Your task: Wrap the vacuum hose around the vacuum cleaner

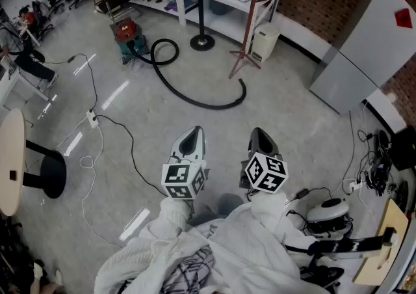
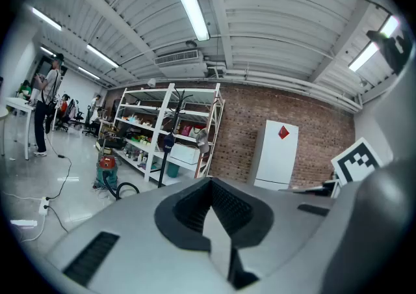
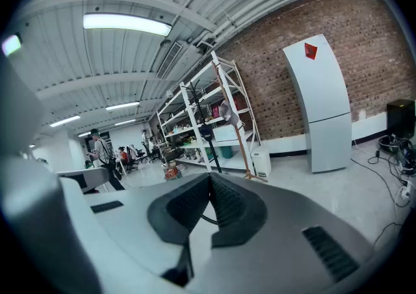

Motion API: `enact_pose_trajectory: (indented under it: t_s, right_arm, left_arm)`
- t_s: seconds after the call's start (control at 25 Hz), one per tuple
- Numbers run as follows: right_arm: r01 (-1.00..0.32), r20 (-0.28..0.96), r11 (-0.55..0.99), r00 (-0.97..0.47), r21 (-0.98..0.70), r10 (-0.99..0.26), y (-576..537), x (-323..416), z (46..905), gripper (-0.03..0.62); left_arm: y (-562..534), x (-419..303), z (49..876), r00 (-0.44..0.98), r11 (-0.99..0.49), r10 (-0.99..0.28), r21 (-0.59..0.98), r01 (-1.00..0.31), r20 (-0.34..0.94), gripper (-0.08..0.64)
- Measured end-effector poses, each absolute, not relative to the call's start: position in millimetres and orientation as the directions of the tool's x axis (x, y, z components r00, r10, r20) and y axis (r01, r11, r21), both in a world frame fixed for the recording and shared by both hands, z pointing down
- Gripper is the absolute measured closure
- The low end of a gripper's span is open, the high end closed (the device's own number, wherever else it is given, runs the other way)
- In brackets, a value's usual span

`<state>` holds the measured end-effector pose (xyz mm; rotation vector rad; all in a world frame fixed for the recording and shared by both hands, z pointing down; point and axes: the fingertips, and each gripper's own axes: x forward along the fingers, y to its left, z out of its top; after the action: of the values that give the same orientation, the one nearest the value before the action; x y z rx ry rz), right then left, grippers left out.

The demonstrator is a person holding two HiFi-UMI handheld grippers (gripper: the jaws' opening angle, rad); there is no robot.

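Vacuum hose (image 1: 201, 104) lies loose on the grey floor (image 1: 292, 110). It loops out from the vacuum cleaner (image 1: 128, 31) by the white shelving (image 1: 179, 0) and curves round to a free end near the foot of a tripod stand (image 1: 247, 39). We see it well ahead of both claws, touching neither. We hold the left gripper (image 1: 192, 133) and the right gripper (image 1: 260, 135) side by side over the floor, each with its jaws pressed together and nothing between them.
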<state>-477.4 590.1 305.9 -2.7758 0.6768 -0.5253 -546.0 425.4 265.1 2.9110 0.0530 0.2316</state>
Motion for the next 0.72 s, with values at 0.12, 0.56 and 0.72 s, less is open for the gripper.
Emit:
enact_pose_trajectory:
  t_s: [0.12,0.56,0.72]
  right_arm:
    - [-0.377,0.295,-0.872,0.834,-0.314,-0.466,590,-454,313,0.578]
    - [-0.348,0.323,-0.87,0.827,-0.349,-0.461,590,-303,343,0.578]
    - [-0.362,0.329,-0.861,0.814,-0.358,-0.478,588,-227,343,0.578]
  left_arm:
    - [419,-523,271,0.985,-0.975,0.058,0.222,0.021,0.164,0.558]
    - [406,-387,300,0.974,-0.976,0.034,0.216,-0.016,0.224,0.558]
    - [406,-314,295,0.972,-0.979,0.025,0.202,-0.023,0.233,0.558]
